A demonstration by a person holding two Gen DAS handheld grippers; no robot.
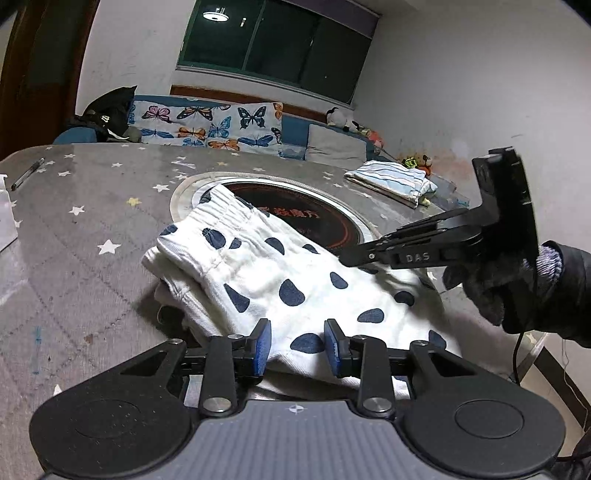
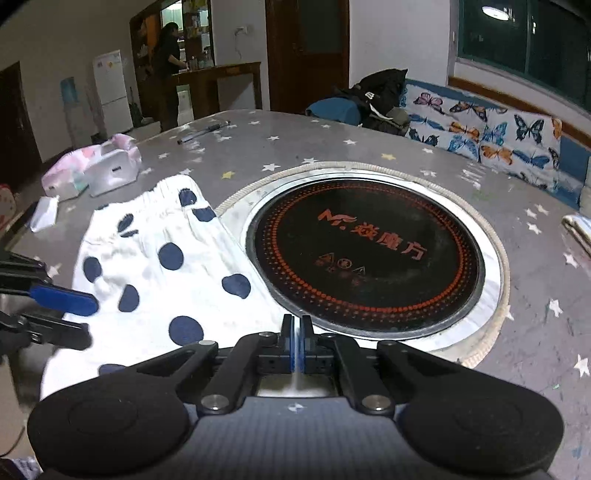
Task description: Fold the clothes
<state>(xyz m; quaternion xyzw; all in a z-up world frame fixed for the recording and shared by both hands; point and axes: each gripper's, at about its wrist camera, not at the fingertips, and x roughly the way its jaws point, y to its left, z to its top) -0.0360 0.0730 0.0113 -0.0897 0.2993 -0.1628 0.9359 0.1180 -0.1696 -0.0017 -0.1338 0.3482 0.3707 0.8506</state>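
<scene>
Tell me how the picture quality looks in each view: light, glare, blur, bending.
Left wrist view: a ceiling lamp reflects in the dark window; the table edge bows from the fisheye; the spotted shorts are sharp. Right wrist view: the left gripper and the cloth near it are smeared by motion; the round cooktop is crisp, with no strong glare.

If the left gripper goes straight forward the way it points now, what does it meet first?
Most likely the spotted white garment: the left gripper is angled down toward its near edge, with cloth showing between the parted jaws. Depth is unclear.
</scene>
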